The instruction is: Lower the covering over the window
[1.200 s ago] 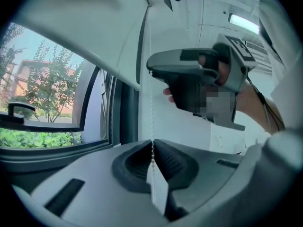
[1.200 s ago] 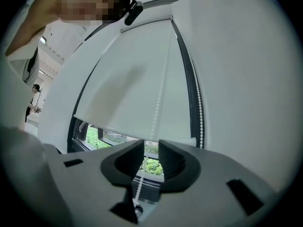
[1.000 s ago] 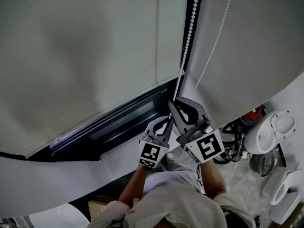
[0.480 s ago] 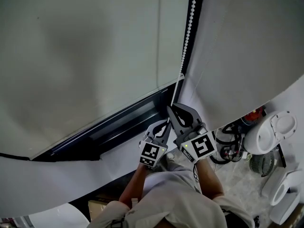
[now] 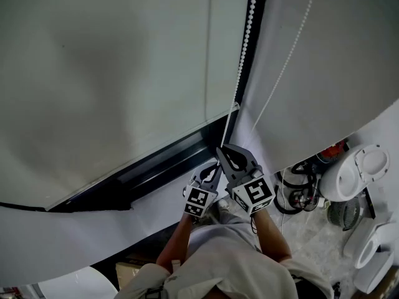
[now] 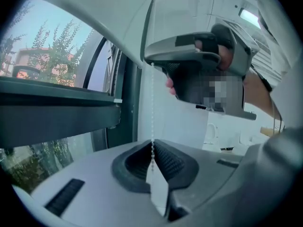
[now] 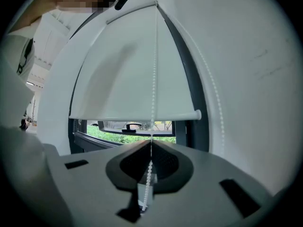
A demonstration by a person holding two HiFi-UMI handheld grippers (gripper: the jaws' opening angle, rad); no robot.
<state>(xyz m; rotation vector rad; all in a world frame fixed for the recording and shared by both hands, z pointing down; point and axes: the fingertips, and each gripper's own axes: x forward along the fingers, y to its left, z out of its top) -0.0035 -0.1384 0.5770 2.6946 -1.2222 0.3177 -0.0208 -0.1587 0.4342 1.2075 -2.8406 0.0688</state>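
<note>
White roller blind (image 5: 112, 73) is hanging up and left of both tools, covering most of the dark window frame (image 5: 149, 167). Its bottom bar (image 7: 137, 113) is sitting just above the right gripper's tips, with a strip of greenery (image 7: 118, 137) showing under it. Left gripper (image 5: 214, 169) and right gripper (image 5: 222, 149) are working close together, right one higher, both jaws pinching closed on the same bead chain (image 5: 246, 42) running straight up from them, plain white wall (image 5: 336, 73) lying to their right. Blind's top and the chain's upper end are being cut off at the picture edge, and the white fixtures (image 5: 358, 170) and cables (image 5: 299, 195) low right of the tools are showing too small to identify.
</note>
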